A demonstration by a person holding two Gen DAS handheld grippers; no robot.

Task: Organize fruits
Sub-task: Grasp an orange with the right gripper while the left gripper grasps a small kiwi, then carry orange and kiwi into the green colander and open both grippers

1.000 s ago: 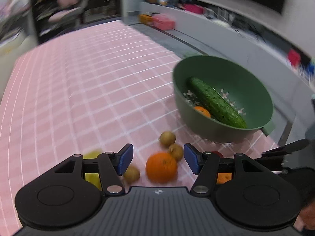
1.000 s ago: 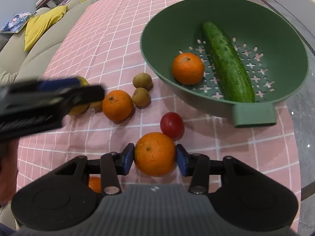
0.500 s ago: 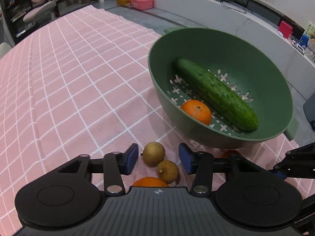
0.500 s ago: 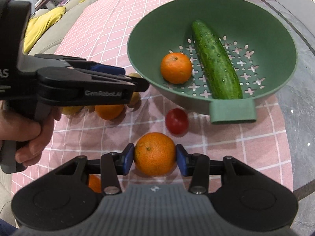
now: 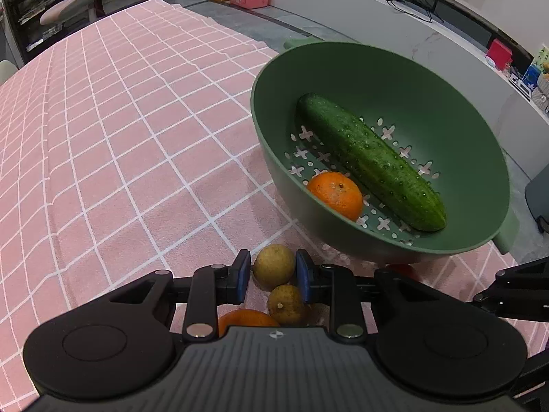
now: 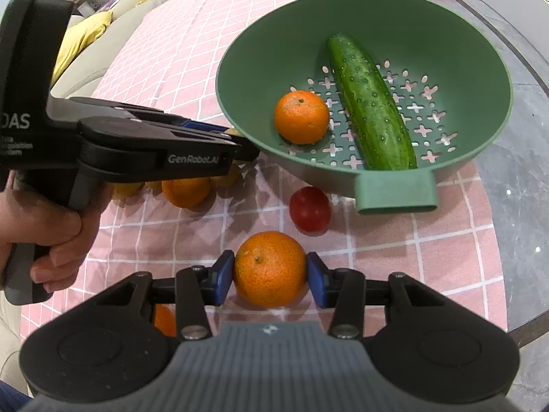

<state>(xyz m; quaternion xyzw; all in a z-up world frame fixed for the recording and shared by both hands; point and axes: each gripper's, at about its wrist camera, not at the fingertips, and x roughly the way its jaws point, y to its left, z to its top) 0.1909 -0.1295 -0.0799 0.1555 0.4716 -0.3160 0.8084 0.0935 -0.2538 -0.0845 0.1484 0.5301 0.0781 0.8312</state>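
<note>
— Pink checked cloth is covering the whole table, and the green colander is sitting near its far right edge. Where is the left gripper working?

— It is angling steeply down just in front of the colander, and its blue pads are pressing on a small yellow-brown fruit after closing in on it. A second one like it is lying just behind, touching the first, and a loose orange is peeking out under the gripper body.

— And the right gripper?

— Its jaws are clamping a big orange, stalk mark facing up. A hand is wrapping around the left gripper's handle, reaching in from the left side.

— What is resting in the colander?

— A cucumber is lying lengthwise across the perforated floor, running from the far wall toward the near handle, with a mandarin just beside it. A red tomato is sitting on the cloth between the colander and the clamped orange.
</note>
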